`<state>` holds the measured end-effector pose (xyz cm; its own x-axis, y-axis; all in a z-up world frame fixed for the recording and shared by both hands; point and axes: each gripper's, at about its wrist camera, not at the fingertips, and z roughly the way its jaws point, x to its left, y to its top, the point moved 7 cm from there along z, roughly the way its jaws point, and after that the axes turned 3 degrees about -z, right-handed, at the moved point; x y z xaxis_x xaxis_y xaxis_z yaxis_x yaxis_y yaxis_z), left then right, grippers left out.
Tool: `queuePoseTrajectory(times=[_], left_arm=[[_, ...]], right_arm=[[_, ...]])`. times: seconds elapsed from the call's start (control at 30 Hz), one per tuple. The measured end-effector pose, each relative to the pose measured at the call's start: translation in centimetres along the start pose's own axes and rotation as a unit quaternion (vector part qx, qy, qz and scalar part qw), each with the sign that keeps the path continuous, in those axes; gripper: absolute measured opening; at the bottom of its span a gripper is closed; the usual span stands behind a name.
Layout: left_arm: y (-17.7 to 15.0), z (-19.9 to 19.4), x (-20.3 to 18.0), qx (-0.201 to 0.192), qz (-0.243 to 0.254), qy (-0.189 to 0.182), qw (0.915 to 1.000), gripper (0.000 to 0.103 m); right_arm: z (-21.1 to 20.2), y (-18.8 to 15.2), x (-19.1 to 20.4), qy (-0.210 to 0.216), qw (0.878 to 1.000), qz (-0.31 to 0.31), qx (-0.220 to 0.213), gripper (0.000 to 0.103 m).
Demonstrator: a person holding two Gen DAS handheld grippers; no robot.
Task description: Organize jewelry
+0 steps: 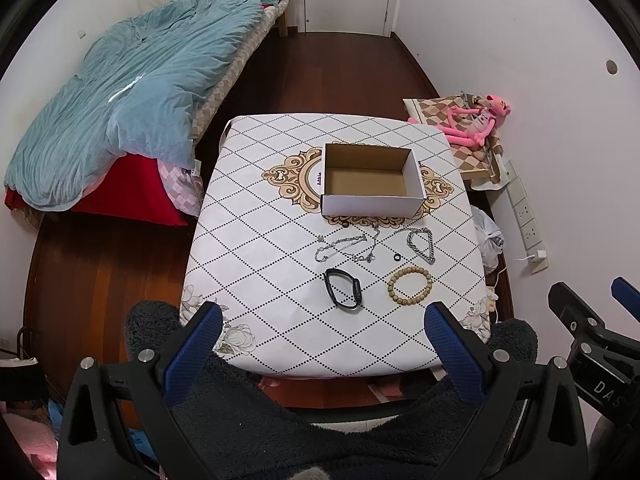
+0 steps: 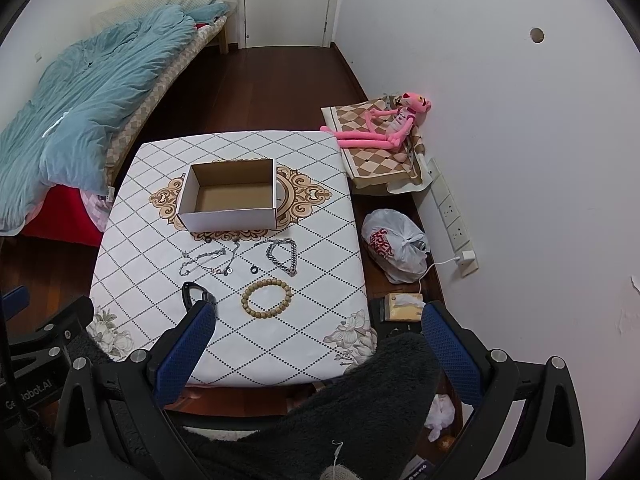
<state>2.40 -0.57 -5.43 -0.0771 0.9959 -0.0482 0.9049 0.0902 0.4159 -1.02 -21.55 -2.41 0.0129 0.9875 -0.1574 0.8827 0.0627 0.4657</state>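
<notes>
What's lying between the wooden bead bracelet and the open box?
In both wrist views, a small black ring and a chunky silver chain lie between the bead bracelet and the box.

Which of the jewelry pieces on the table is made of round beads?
The tan beaded bracelet, lying nearest the table's front right. The black band beside it is smooth, and the pieces behind are silver chains.

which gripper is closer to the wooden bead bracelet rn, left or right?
Right, by a small margin. The wooden bead bracelet lies just ahead of the right gripper, near its left finger. The left gripper sits back at the table edge, bracelet ahead and right.
</notes>
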Motion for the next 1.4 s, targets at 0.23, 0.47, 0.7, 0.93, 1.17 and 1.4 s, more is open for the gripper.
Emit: queuePoseTrajectory(times=[0.23, 0.47, 0.7, 0.93, 1.17, 1.4], left_arm=[[0.06, -0.03, -0.09, 0.000, 0.000, 0.001, 1.0000, 0.103], [0.08, -0.22, -0.07, -0.002, 0.000, 0.001, 1.0000, 0.103], [0.23, -0.55, 0.24, -0.005, -0.001, 0.000, 1.0000, 0.103], [0.34, -0.68, 0.21, -0.007, 0.000, 0.000, 1.0000, 0.103], [0.35, -0.83, 0.15, -0.008, 0.000, 0.000, 1.0000, 0.103], [0.43, -0.88, 0.01, -0.010, 0.002, 0.001, 0.9999, 0.103]], right_arm=[[0.00, -0.12, 0.10, -0.001, 1.000, 0.000, -0.001, 0.103], [-0.05, -0.12, 0.14, -0.001, 1.000, 0.000, -0.002, 0.103], [-0.17, -0.08, 0.12, -0.001, 1.000, 0.001, -0.004, 0.103], [-0.32, -0.07, 0.50, -0.003, 1.000, 0.001, -0.007, 0.103], [-0.44, 0.06, 0.34, -0.003, 1.000, 0.001, -0.009, 0.103], [-0.67, 0.09, 0.15, -0.003, 1.000, 0.002, -0.011, 0.103]])
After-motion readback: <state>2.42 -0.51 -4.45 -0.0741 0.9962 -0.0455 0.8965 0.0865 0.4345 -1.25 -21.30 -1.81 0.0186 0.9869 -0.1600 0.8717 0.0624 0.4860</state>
